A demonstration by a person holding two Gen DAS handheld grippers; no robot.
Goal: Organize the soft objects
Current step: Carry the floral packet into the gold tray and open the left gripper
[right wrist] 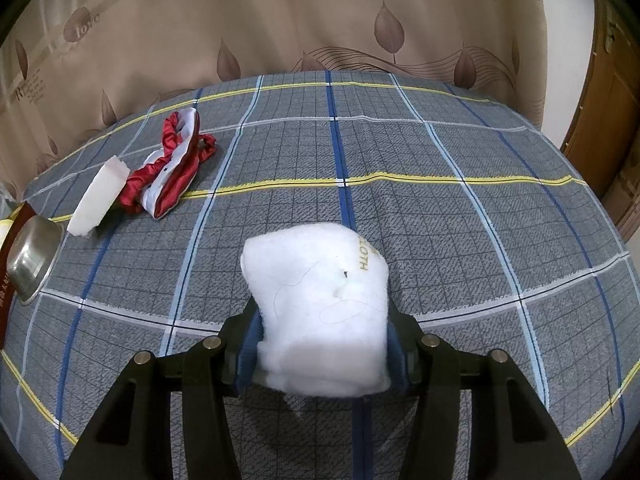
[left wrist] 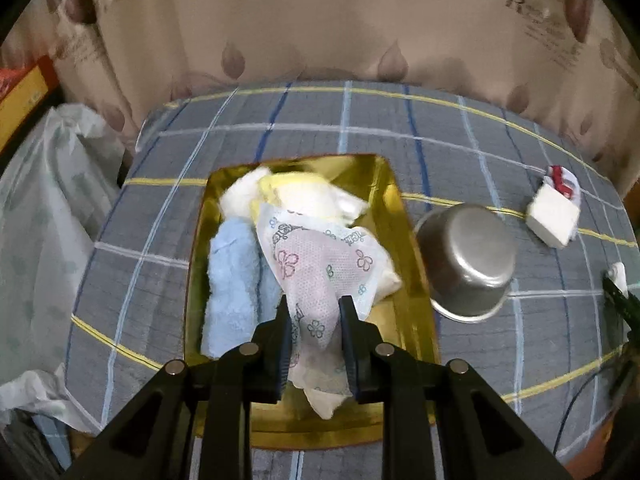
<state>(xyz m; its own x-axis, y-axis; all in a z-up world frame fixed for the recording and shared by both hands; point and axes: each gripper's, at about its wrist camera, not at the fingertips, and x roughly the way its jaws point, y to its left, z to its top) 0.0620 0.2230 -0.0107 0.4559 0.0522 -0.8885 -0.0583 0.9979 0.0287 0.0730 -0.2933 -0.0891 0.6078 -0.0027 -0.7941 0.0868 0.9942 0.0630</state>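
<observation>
Gold tray (left wrist: 404,216) packed; checked cloth (right wrist: 460,208) roomy.

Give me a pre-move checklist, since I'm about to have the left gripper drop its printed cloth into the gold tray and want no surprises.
1. Left gripper shut on the printed cloth: ok.
2. Cloth over the gold tray, not the plaid bedsheet: ok.
3. Room left in the tray: not ok, the blue towel and yellow-white cloths already crowd it.
4. Metal bowl clear of the tray: cannot tell, it sits right at the rim.
5. Right gripper shut on the white wadding pad: ok.
6. Soft items left outside: not ok, the red and white cloth and white block remain.
</observation>
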